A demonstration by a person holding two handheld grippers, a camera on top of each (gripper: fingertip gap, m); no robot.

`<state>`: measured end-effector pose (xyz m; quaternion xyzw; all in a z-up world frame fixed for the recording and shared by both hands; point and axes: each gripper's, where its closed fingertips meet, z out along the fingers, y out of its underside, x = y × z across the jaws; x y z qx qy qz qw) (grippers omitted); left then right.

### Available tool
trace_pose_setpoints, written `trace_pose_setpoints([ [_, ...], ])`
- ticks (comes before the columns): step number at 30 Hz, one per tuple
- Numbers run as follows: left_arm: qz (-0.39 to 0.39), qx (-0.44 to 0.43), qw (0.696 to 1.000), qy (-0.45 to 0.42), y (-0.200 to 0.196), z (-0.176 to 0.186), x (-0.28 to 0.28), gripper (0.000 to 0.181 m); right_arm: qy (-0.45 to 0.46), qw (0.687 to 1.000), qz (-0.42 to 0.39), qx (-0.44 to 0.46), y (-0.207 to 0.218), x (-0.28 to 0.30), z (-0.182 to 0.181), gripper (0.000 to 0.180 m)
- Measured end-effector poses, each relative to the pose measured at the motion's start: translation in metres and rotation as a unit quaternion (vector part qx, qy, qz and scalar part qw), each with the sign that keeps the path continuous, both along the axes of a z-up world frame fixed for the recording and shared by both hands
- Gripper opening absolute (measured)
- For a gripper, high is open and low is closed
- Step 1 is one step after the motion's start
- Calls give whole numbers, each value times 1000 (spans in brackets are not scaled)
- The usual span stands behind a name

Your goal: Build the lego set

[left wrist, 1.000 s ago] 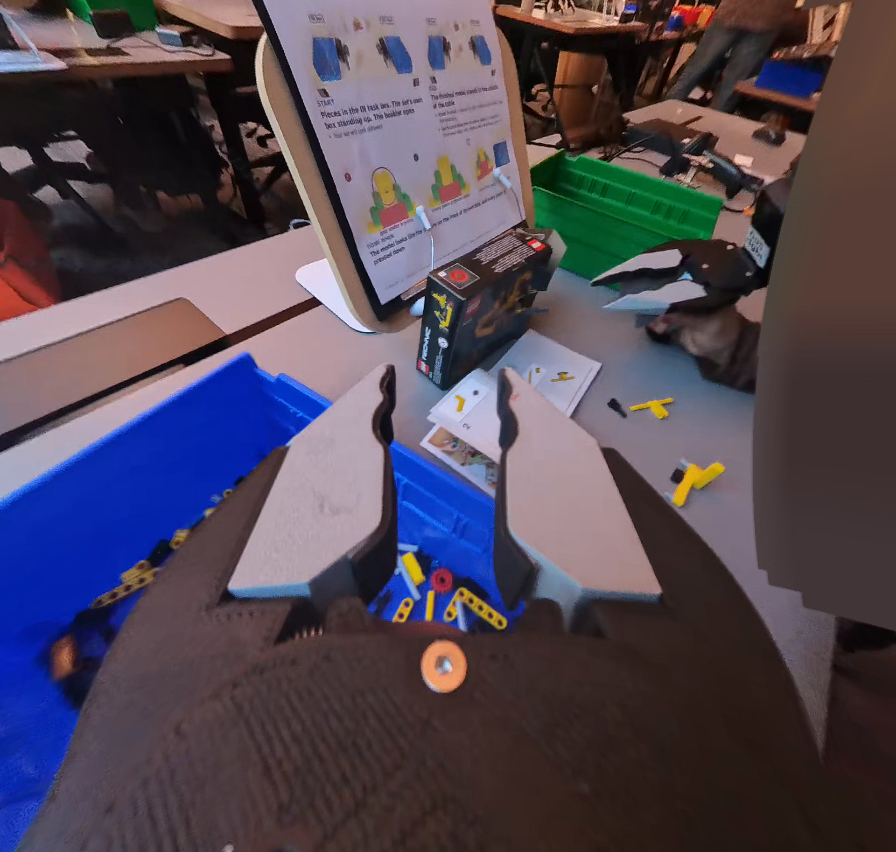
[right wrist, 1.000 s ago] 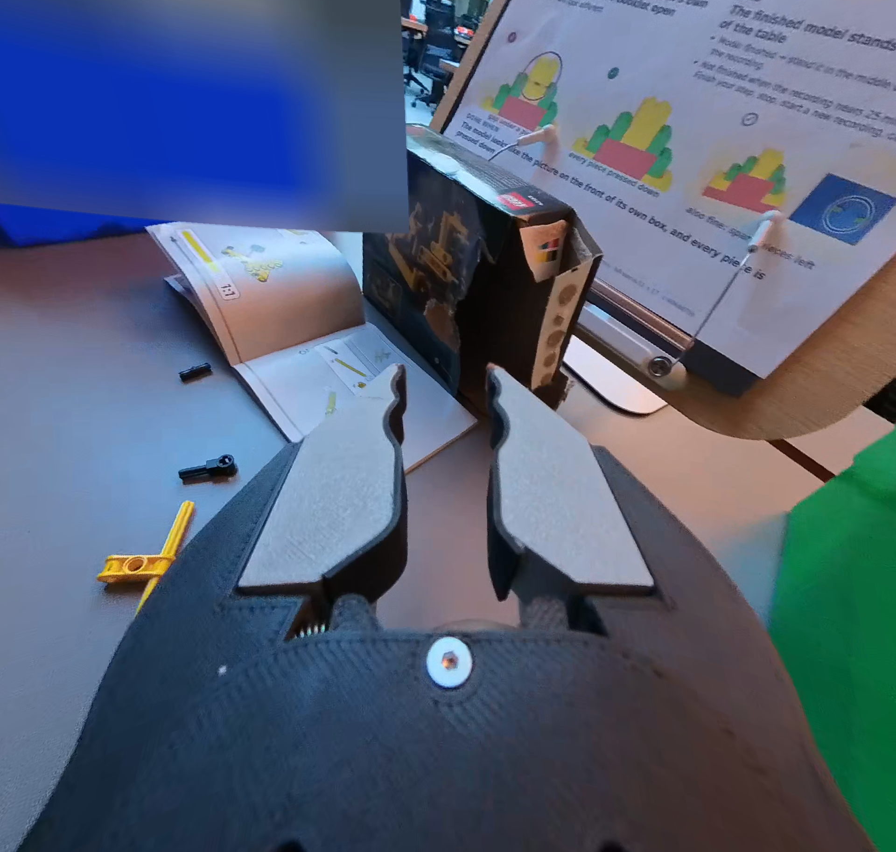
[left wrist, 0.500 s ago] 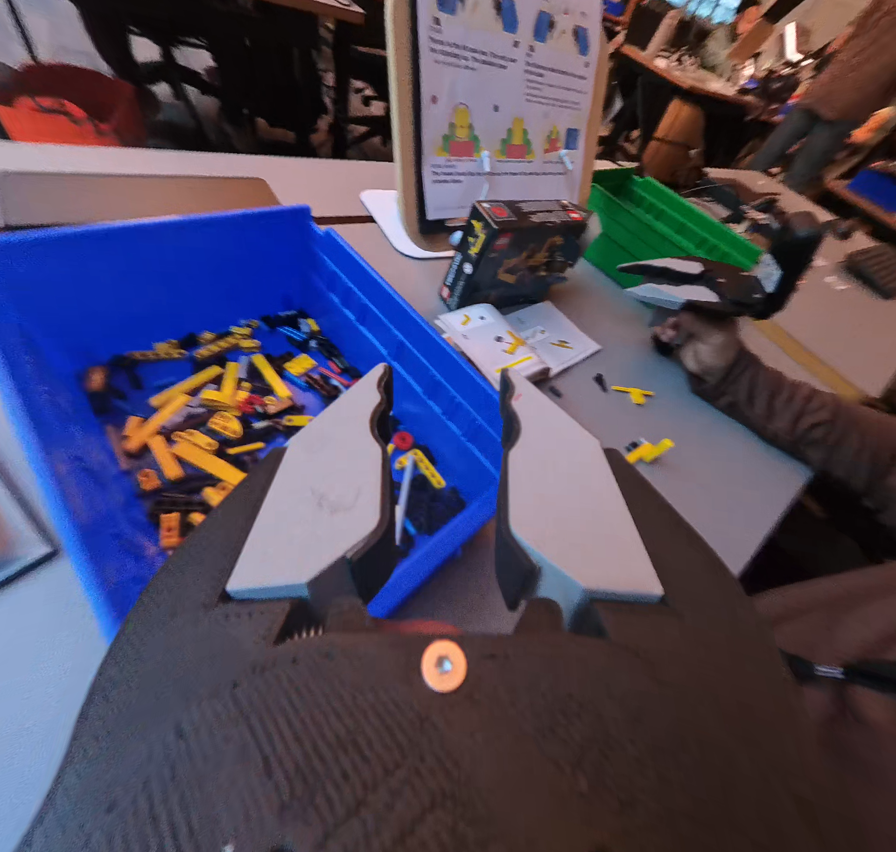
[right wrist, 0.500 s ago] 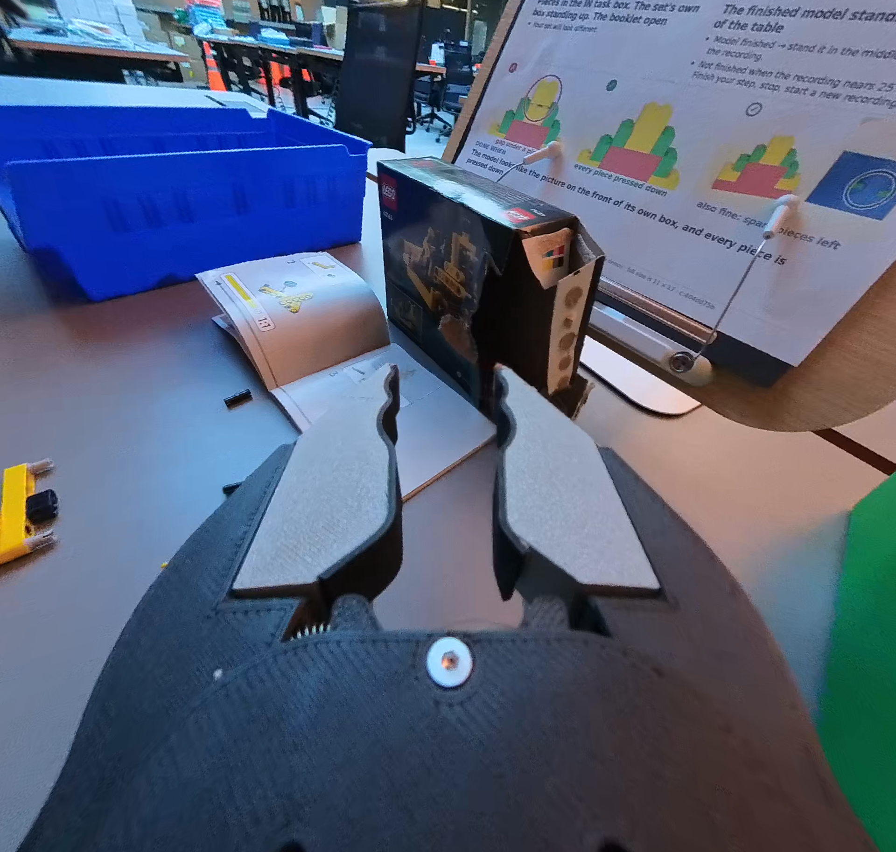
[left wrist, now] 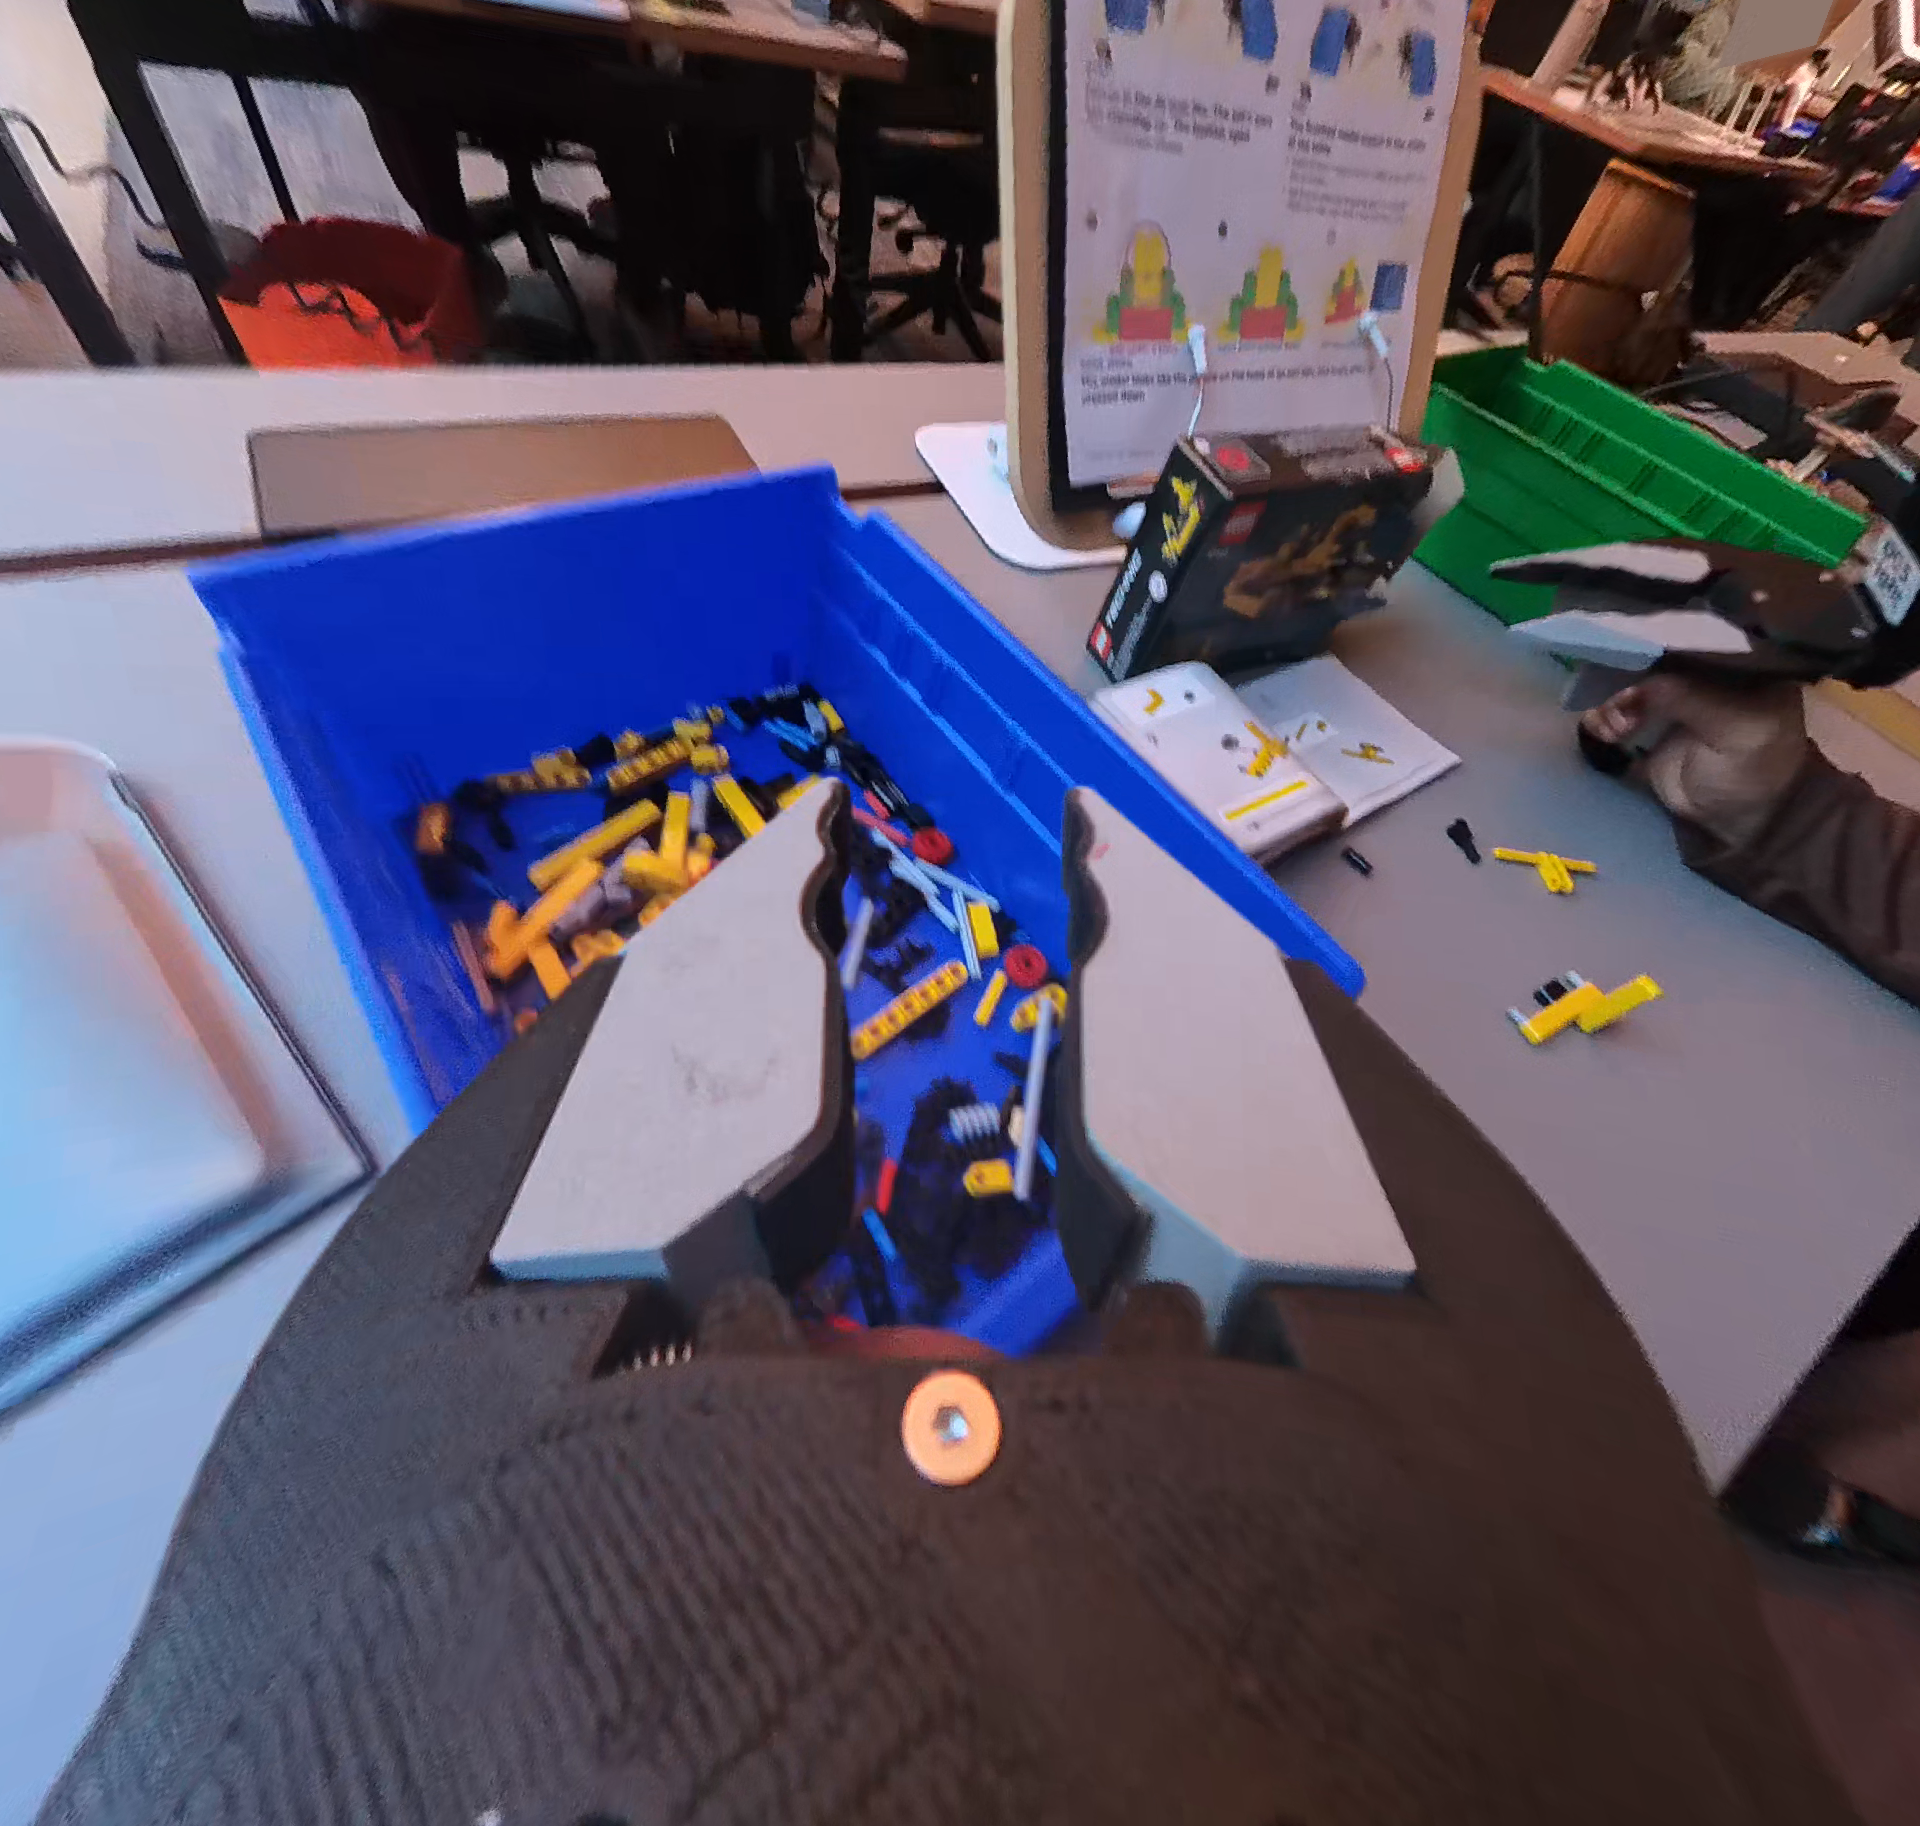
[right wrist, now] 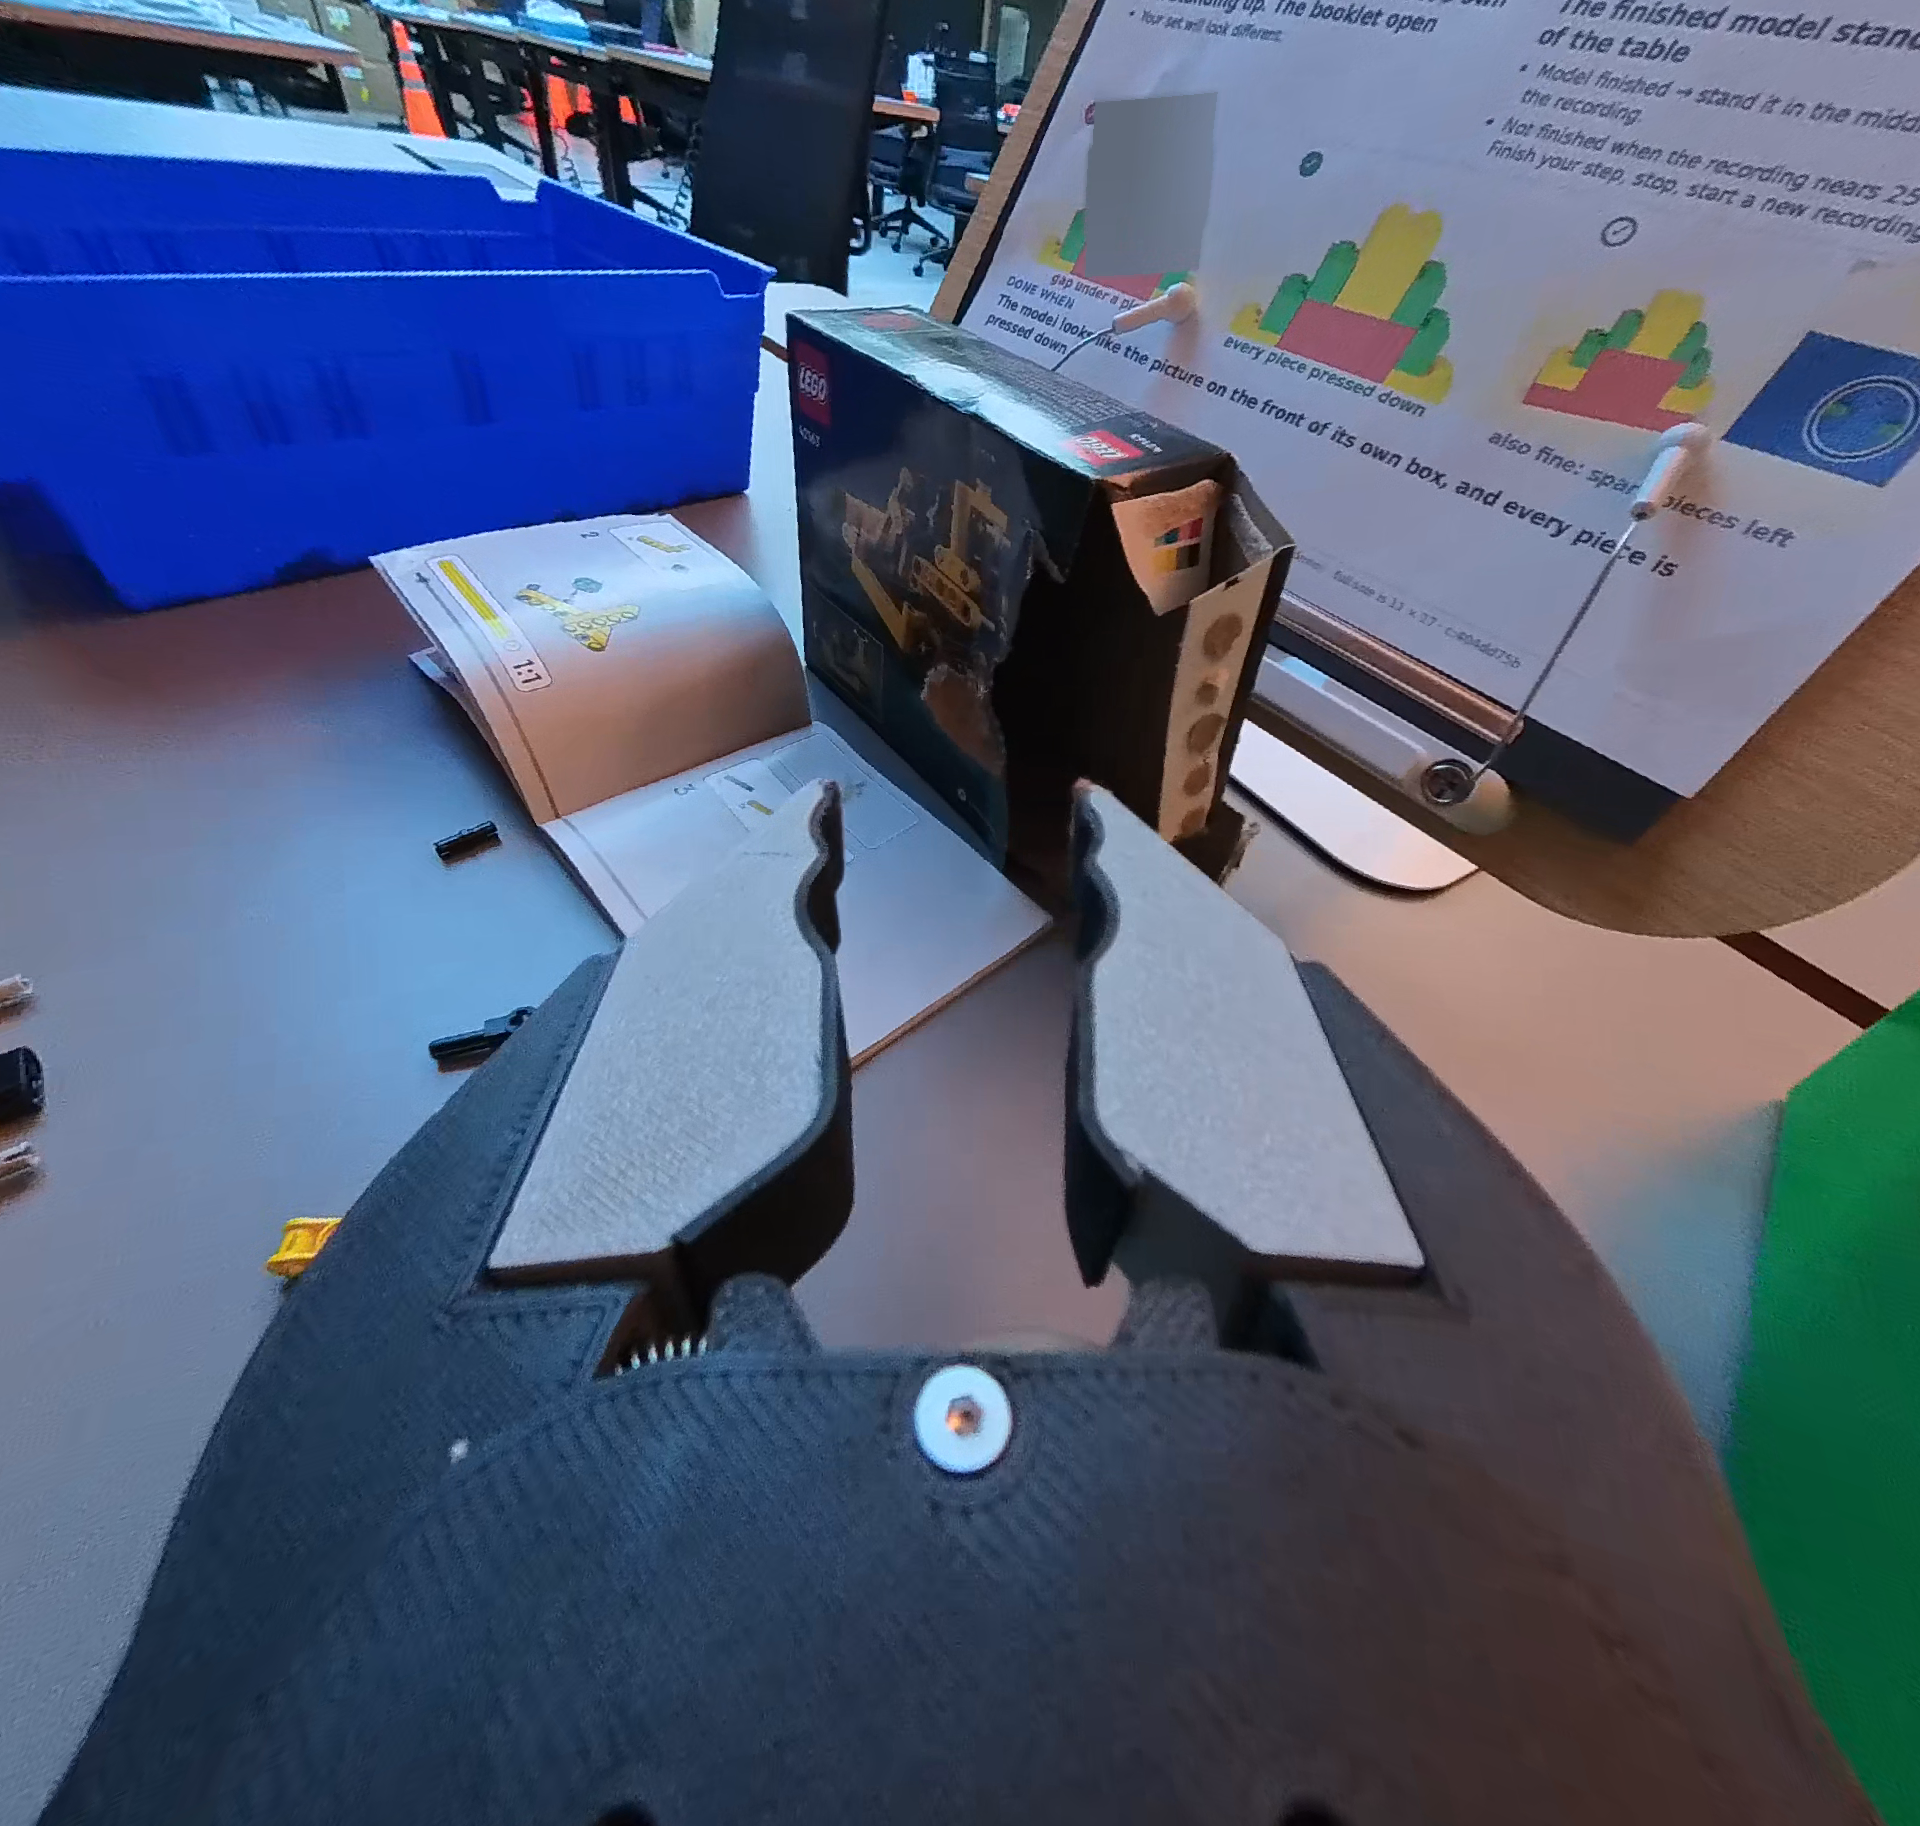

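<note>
A blue bin (left wrist: pixel 540 633) holds several loose yellow, black and red lego pieces (left wrist: pixel 623 851). My left gripper (left wrist: pixel 948 841) is open and empty, held above the bin's near end. A small yellow and black assembly (left wrist: pixel 1584 1007) and a yellow cross piece (left wrist: pixel 1545 864) lie on the grey table to the right. The black set box (right wrist: pixel 987 571) stands upright with the open booklet (right wrist: pixel 665 727) before it. My right gripper (right wrist: pixel 954 820) is open and empty, low over the table near the booklet's corner. It also shows in the left wrist view (left wrist: pixel 1621 602).
An instruction board (right wrist: pixel 1507 249) on a stand rises behind the box. A green bin (left wrist: pixel 1621 488) sits at the right. Small black pins (right wrist: pixel 464 839) lie left of the booklet. A white tray (left wrist: pixel 125 1028) lies left of the blue bin. The table's near edge runs at the right. Some 40 centimetres of space lies between my two pairs of fingers.
My left gripper has pulled back and risen, so the whole blue bin now shows under it. My right gripper has shifted slightly, keeping near the booklet and box. Both stay open.
</note>
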<state>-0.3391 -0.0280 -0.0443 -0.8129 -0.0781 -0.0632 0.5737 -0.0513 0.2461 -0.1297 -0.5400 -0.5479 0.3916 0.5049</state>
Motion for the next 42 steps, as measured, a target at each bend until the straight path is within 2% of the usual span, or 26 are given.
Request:
trace_pose_setpoints([
  [6,-16,48,997,61,37,44,-21,39,-13,1000,-16,8,7,-1,-3,41],
  [10,-22,61,995,75,46,36,-30,39,-17,999,-20,21,6,-1,-4,40],
  [13,-23,85,996,18,51,25,-23,38,-26,999,-25,22,8,-2,-7,39],
  [15,-52,102,993,-8,55,25,-2,38,-29,999,-32,28,11,-3,-7,39],
  [18,-76,103,992,20,68,21,22,38,-29,998,-44,31,16,-2,-7,36],
  [22,-61,87,992,71,73,4,26,37,-24,997,-64,30,25,-1,-6,36],
  [24,-51,92,991,85,70,7,22,37,-23,997,-70,30,28,-1,-5,35],
  [28,-64,137,988,33,60,27,21,36,-28,996,-79,41,30,-2,-6,35],
  [30,-72,127,989,11,60,25,19,37,-32,995,-84,53,30,-3,-6,35],
  [33,-87,111,990,-9,60,30,20,43,-50,993,-76,69,25,-5,-11,24],
  [39,-14,114,991,68,51,68,-26,38,-66,989,-95,90,28,-5,-15,29],
  [42,48,88,989,110,47,63,-72,38,-56,989,-104,84,32,-3,-11,29],
])
